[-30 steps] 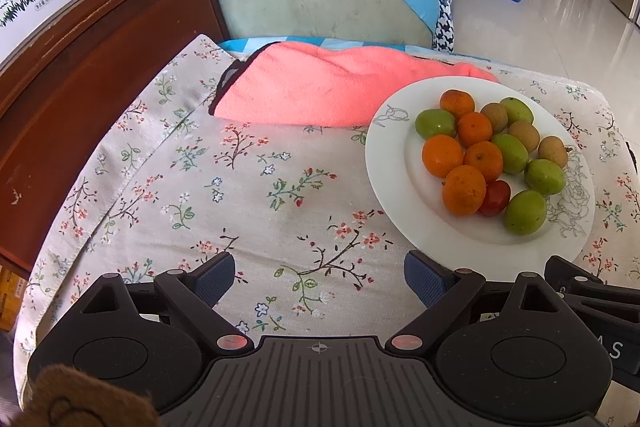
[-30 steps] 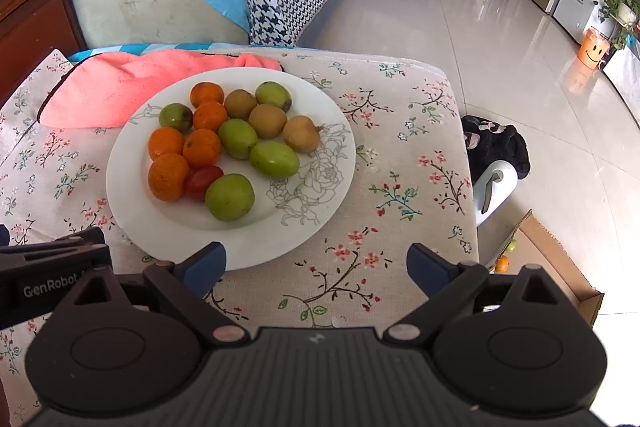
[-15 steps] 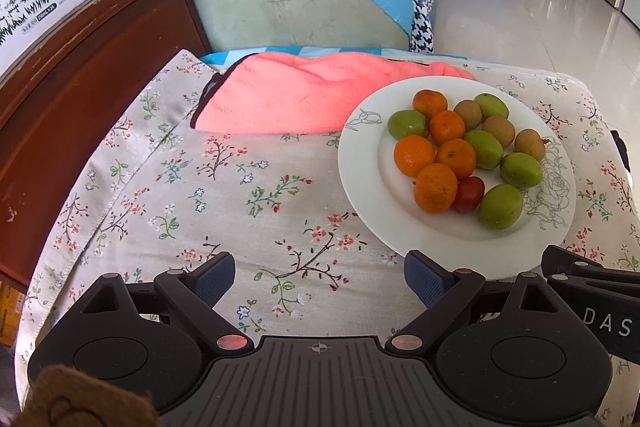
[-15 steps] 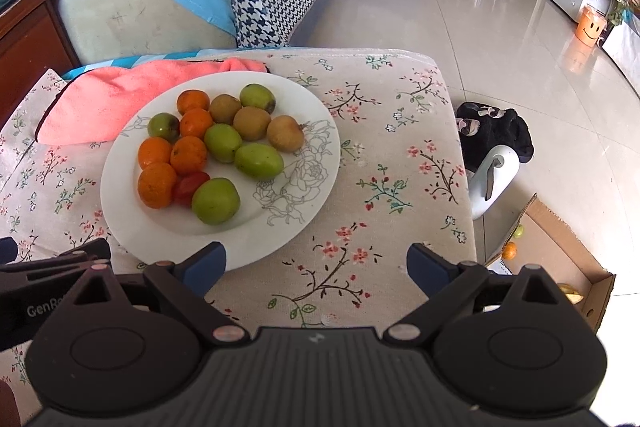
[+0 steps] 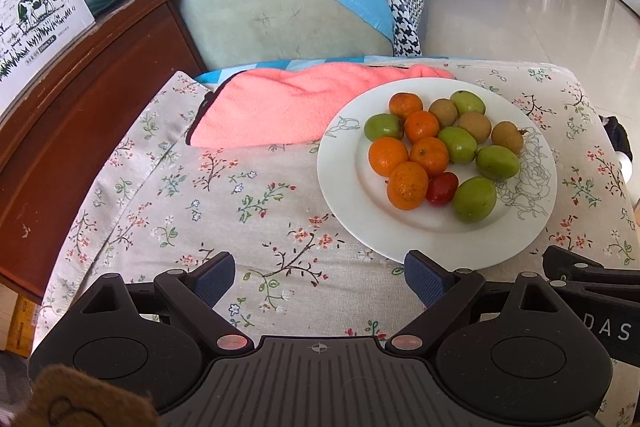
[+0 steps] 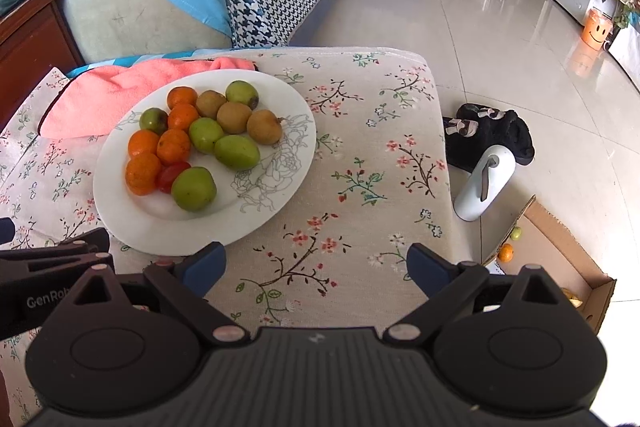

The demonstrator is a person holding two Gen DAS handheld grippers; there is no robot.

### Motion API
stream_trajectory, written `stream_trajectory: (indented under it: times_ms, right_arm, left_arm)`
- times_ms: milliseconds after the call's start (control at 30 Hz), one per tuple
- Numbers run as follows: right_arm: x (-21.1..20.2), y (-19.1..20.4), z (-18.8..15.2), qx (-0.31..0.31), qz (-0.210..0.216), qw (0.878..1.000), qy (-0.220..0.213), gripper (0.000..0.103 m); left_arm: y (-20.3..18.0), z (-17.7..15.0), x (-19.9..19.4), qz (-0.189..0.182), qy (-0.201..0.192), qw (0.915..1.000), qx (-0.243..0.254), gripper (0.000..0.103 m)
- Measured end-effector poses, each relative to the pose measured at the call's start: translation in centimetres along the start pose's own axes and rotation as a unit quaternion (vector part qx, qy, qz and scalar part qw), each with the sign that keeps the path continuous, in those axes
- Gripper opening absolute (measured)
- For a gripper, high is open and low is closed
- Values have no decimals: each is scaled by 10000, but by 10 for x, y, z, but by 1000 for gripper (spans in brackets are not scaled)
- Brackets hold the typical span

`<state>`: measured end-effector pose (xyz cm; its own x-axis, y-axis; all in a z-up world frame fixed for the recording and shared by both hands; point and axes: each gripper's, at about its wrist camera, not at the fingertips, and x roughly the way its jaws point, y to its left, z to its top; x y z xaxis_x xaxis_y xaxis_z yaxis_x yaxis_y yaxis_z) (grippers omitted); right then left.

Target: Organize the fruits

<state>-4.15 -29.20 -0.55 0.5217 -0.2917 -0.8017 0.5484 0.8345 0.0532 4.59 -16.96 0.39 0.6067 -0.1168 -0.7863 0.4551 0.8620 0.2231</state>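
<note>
Both the left gripper [image 5: 316, 277] and right gripper [image 6: 316, 267] hover empty, jaws apart; plate [image 5: 344, 183] fruits [image 5: 440, 151] look small, round, roll-prone, so grip across their middles.

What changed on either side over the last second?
Both tongs, left and right, drew back and up from the plate: it sits farther from the fingertips in both views, and more floor shows on the right. Nothing was grasped or released. Both stay open and empty; the fruit pile is unchanged.
</note>
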Motion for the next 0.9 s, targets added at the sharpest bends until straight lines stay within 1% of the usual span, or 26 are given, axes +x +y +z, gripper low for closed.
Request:
stream_trajectory:
  times_ms: [133, 333, 733, 900]
  right_arm:
    - [-1, 1, 0, -103, -5, 9999, -48, 97]
    - [-4, 3, 0, -201, 97, 9997, -133, 97]
    - [-10, 1, -1, -176, 241, 9993, -219, 97]
    - [-13, 0, -1, -152, 320, 9989, -312, 97]
  left_arm:
    - [-1, 0, -1, 91, 19, 10000, 5, 93]
    - [-1, 0, -6, 257, 6, 9997, 37, 93]
    - [-5, 0, -19, 543, -63, 9984, 144, 93]
    - [-4, 1, -22, 572, -94, 9982, 132, 93]
